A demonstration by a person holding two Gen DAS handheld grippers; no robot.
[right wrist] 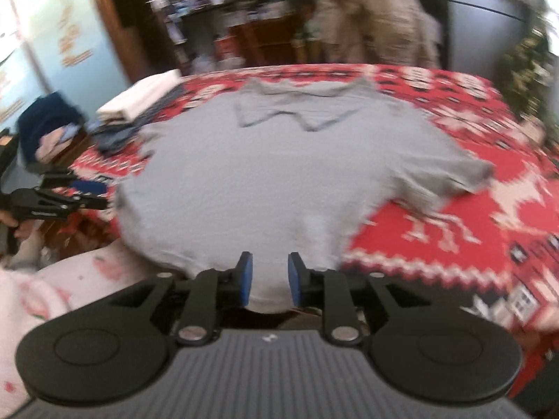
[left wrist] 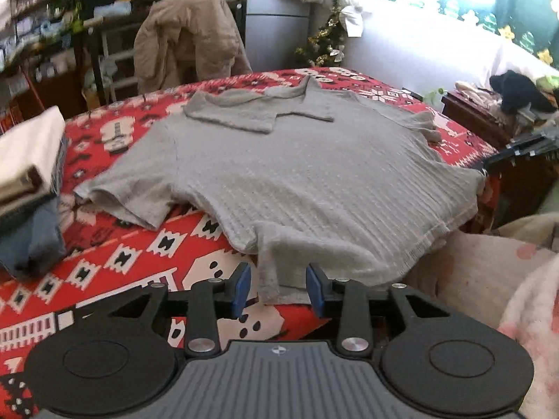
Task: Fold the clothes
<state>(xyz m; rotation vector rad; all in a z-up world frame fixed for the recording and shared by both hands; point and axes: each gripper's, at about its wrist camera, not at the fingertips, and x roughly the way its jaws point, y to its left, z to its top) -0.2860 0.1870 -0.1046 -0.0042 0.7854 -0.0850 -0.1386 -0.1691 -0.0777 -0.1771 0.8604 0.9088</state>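
Grey shirt [left wrist: 297, 174] lies spread flat on the red-patterned counter [left wrist: 139, 255], unfolded; folded stack [left wrist: 31, 160] beside it. Both grippers, left [left wrist: 278, 288] and right [right wrist: 267, 279], jaws released, straddle its near hem.

Shirt [left wrist: 279, 174] flat on table [left wrist: 139, 262], collar at far edge, folded stack [left wrist: 28, 167] to its left.

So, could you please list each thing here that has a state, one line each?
grey shirt: spread flat on the table, unfolded, hem over the near edge
left gripper: open, hem fabric between its fingers
right gripper: open, at the hem
stack of clothes: folded, at the table's side
beige jacket: draped over a chair
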